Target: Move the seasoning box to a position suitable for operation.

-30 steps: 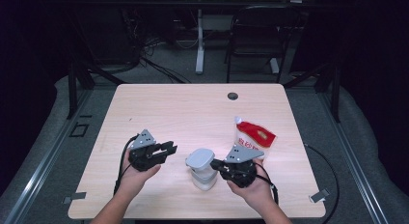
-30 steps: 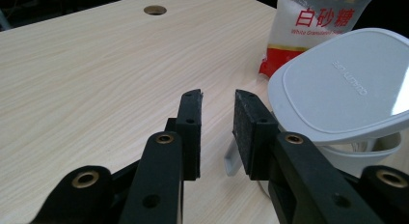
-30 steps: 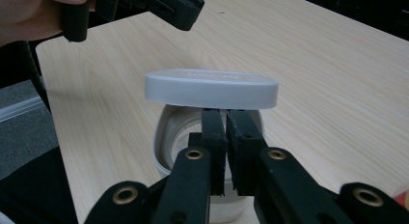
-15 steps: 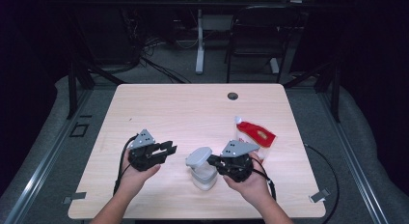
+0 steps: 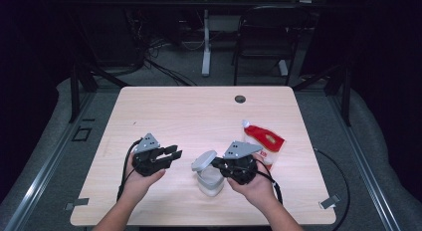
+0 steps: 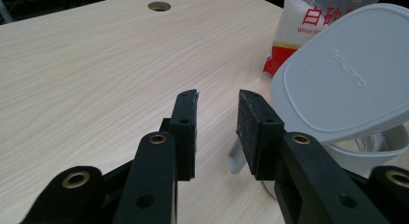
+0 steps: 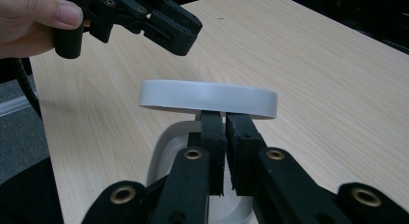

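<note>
1. The table [image 5: 199, 116] bears a sugar bag [image 5: 264, 141] at right of centre.
2. The container [image 5: 209, 183] stands at lower centre.
3. Its lid [image 5: 204, 160] is held lifted, clamped by the right gripper [image 5: 215, 164]: opening appears in hand.
4. The left gripper [image 5: 175, 152], jaws parted and just widened, grasps nothing; steadying the container is judged next.

Around the white container [image 5: 209, 180] near the desk's [image 5: 199, 116] front edge, room is tight: its raised lid [image 5: 204, 161] tilts over the opening, the right tool [image 5: 215, 164] crowds its right side and the left tool [image 5: 174, 152] stands just left. Right of the container a red-and-white bag [image 5: 264, 143] blocks the way. Beyond the container the desk lies bare up to 1 small cable hole [image 5: 240, 99]
</note>
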`<action>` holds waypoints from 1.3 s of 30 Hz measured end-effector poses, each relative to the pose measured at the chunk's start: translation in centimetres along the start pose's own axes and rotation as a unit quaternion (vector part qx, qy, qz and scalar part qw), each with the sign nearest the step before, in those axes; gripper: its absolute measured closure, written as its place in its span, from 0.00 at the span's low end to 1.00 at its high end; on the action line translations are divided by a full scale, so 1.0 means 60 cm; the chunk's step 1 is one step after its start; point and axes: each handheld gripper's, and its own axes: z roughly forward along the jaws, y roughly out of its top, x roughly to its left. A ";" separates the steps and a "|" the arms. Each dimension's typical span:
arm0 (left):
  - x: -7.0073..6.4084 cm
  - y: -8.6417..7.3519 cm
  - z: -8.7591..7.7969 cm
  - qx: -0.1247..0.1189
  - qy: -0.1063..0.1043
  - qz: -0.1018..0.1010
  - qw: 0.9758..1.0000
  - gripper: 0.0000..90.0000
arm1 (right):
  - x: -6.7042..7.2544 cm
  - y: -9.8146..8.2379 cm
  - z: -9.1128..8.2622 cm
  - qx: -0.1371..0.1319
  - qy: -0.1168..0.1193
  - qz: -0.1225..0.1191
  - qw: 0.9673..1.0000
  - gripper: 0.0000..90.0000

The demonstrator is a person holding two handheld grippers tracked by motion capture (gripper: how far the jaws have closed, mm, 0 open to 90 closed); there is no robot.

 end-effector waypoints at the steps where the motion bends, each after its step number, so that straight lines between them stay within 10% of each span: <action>1: 0.000 0.000 0.000 0.000 0.000 0.000 1.000 0.77 | 0.000 0.002 0.000 0.002 0.000 -0.003 1.000 0.96; 39: 0.016 -0.001 -0.010 -0.009 0.019 -0.017 1.000 0.71 | -0.001 0.038 0.002 -0.015 -0.012 -0.018 1.000 0.88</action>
